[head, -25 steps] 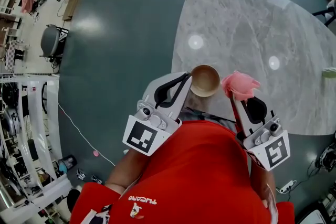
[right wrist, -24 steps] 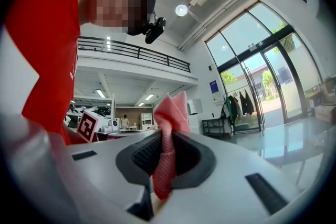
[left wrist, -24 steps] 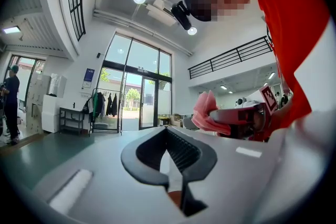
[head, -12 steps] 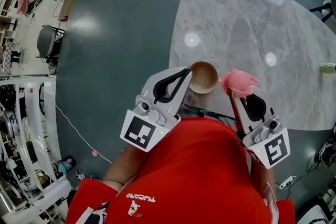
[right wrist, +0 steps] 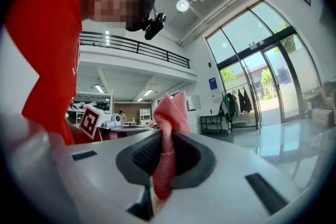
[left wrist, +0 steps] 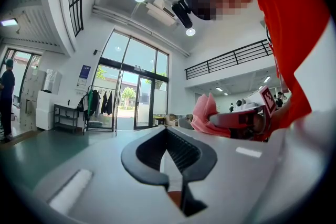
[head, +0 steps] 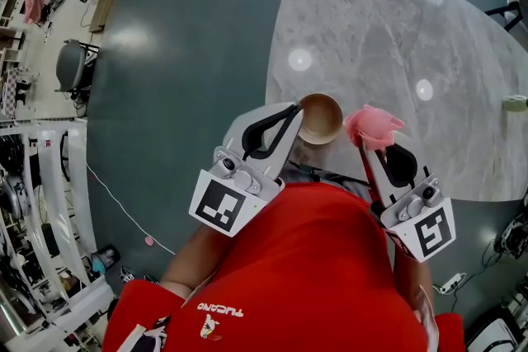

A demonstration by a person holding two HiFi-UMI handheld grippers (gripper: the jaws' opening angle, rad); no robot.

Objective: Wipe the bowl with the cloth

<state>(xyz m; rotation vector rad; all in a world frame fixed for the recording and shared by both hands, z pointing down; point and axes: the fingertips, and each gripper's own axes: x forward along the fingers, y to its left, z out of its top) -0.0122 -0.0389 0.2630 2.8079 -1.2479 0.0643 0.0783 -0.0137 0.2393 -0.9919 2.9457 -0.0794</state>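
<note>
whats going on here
A person in a red shirt works two grippers at the edge of a marble table. The left gripper pinches a wooden bowl by its rim; the right gripper is clamped on a pink cloth. The cloth sits beside the bowl, not in it.

Looks like a big open lab or demo hall, not a home: double-height ceiling with AC unit [left wrist: 160,10], glazed entrance doors [left wrist: 137,94], mezzanine railing [left wrist: 231,57]. Glossy green floor [head: 190,53], marble table [head: 371,21], coat rack [left wrist: 100,105]. Cluttered shelving [head: 37,194] along one side, power strip [head: 451,286] on the floor.
</note>
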